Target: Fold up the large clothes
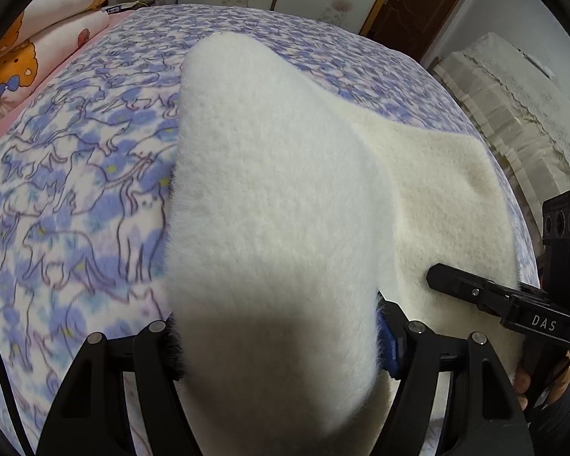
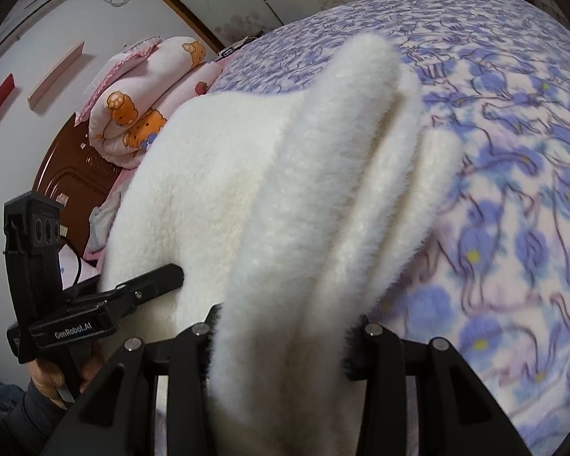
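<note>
Both grippers hold the same white fleece over the bed. Left gripper (image 1: 281, 345): jaws clamped on a thick fold of the fleece (image 1: 269, 197), which bulges up between the fingers and blocks most of the left wrist view ahead. Right gripper (image 2: 285, 345): also clamped on the fleece, w/ several layers bunched between its fingers, fanning out fwd and to its right in ridges. The rest of the garment lies flat on the blanket (image 1: 76, 197), ahead and to the right of the left gripper, i.e. ahead-left of the right one. Each gripper shows in the other's view, close alongside: the right one sits just right of the left, its finger over the flat part of the fleece; a hand (image 2: 53, 376) holds the left one.

Judgement: a fold is mid-carry, lifted edge being brought over the flat part. Blanket looks smeared in both views, so prob. moving fast.

Risks from here:
- Uneven grips. Right has more layers than left, so the edge may land skewed or w/ a ridge trapped underneath.
- Fluffy pile is slippery and compressible; a quick swing could pull a layer out of either jaw, esp. the outer ridges on the right side.
- Grippers drifting apart or together → edge sags or buckles in the middle, fold line goes crooked.
- Fleece dragging on the fuzzy blanket could shift the flat part, so edges won't line up.
- Views mostly blocked by cloth, so landing spot is hard to judge; can't tell where the far hem is.
</note>
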`<action>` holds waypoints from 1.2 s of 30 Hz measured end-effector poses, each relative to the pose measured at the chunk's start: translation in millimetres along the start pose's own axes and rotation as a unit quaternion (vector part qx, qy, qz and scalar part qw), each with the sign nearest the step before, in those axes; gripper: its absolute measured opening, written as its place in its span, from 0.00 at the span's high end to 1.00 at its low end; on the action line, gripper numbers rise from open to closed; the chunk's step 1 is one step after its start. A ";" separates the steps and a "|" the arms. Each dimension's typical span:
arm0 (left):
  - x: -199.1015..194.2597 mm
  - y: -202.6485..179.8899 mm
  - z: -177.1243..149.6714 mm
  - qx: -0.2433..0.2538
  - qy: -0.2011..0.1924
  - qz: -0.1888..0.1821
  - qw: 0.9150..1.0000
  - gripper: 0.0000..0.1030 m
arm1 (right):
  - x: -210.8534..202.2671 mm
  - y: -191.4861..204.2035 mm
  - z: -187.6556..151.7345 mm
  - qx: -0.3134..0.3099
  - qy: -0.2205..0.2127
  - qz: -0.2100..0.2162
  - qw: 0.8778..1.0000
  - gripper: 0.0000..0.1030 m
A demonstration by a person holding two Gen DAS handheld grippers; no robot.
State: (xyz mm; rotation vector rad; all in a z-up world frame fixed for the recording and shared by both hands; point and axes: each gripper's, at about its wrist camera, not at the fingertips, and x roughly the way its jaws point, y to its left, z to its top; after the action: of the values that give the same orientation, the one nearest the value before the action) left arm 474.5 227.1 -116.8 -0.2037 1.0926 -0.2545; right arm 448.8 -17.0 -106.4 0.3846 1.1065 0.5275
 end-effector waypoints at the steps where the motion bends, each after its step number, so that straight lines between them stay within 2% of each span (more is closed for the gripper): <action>1: 7.8 8.0 6.6 -0.001 0.000 0.001 1.000 0.30 | 10.0 -3.0 6.7 0.005 0.002 0.005 1.000 0.61; 4: 29.3 27.2 14.7 -0.005 0.007 0.005 1.000 0.30 | 39.3 -10.8 17.4 0.026 0.009 0.017 0.999 0.61; 6: 53.5 46.1 15.7 -0.006 0.019 0.003 1.000 0.30 | 61.4 -13.3 16.5 0.008 0.009 0.003 1.000 0.61; 8: 75.0 68.6 9.5 -0.026 0.028 -0.026 0.999 0.24 | 81.2 -29.2 10.2 0.013 0.013 -0.014 1.000 0.55; 9: 79.5 76.9 6.1 -0.037 0.026 -0.043 0.998 0.20 | 85.6 -39.6 7.7 0.027 0.015 -0.001 1.000 0.49; 11: 80.0 87.4 0.6 -0.054 0.019 -0.069 0.996 0.19 | 83.7 -51.1 5.8 0.055 0.022 0.034 0.998 0.48; 12: 76.7 86.7 -0.4 -0.056 0.017 -0.066 0.996 0.19 | 79.2 -49.7 6.1 0.051 0.027 0.030 0.998 0.48; 16: 52.0 71.0 -0.4 -0.048 0.006 -0.017 0.999 0.19 | 53.6 -30.1 5.5 0.012 0.046 -0.033 0.998 0.48; 18: 30.3 59.6 -2.1 -0.038 -0.018 0.018 0.999 0.20 | 38.0 -22.6 2.4 0.006 0.040 -0.064 0.997 0.48; 19: 19.1 54.7 -4.1 -0.030 -0.038 0.032 0.998 0.20 | 29.3 -18.7 1.8 0.002 0.028 -0.077 0.997 0.48; 21: -8.6 42.3 -7.7 -0.009 -0.084 0.063 0.994 0.21 | 0.4 -4.6 -3.0 -0.012 -0.025 -0.116 0.993 0.47; 23: -28.4 25.0 -16.2 0.003 -0.106 0.060 0.993 0.30 | -18.0 8.8 -6.8 -0.023 -0.057 -0.122 0.991 0.47; 24: -31.4 23.3 -16.5 0.006 -0.105 0.056 0.993 0.44 | -24.6 18.0 -11.8 -0.031 -0.065 -0.107 0.992 0.47; 25: -30.8 18.9 -19.1 0.006 -0.098 0.050 0.994 0.66 | -25.5 24.4 -13.4 -0.037 -0.067 -0.094 0.993 0.47; 26: -27.3 16.1 -22.6 0.003 -0.087 0.044 0.995 0.76 | -24.8 33.8 -18.4 -0.049 -0.064 -0.075 0.994 0.48; 27: -19.0 13.4 -26.5 -0.003 -0.071 0.039 0.997 0.87 | -20.1 42.8 -23.2 -0.062 -0.057 -0.067 0.994 0.54; 28: -13.3 11.5 -28.3 -0.009 -0.063 0.040 0.997 0.88 | -13.7 49.3 -28.2 -0.077 -0.044 -0.063 0.994 0.68; 30: 2.0 11.4 -33.9 -0.027 -0.048 0.044 0.998 0.88 | 5.2 56.9 -38.5 -0.103 -0.011 -0.071 0.992 0.88; 32: 6.2 10.3 -40.6 -0.029 -0.051 0.050 0.997 0.88 | 20.1 55.1 -44.8 -0.121 0.000 -0.115 0.986 0.89; 33: 9.5 11.5 -41.2 -0.028 -0.052 0.054 0.997 0.89 | 26.9 47.9 -46.9 -0.135 -0.002 -0.150 0.980 1.00; 34: 13.3 13.7 -43.0 -0.030 -0.050 0.050 0.997 0.89 | 33.9 38.7 -45.8 -0.137 0.003 -0.163 0.977 1.00; 36: 20.9 18.4 -42.8 -0.041 -0.044 0.039 0.997 0.92 | 44.8 20.1 -41.1 -0.121 0.017 -0.152 0.981 1.00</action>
State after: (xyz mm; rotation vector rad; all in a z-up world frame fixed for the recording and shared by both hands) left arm 447.2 236.7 -158.8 -0.2431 1.0220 -0.1305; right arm 422.6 26.7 -145.1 -0.0075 1.0943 0.3917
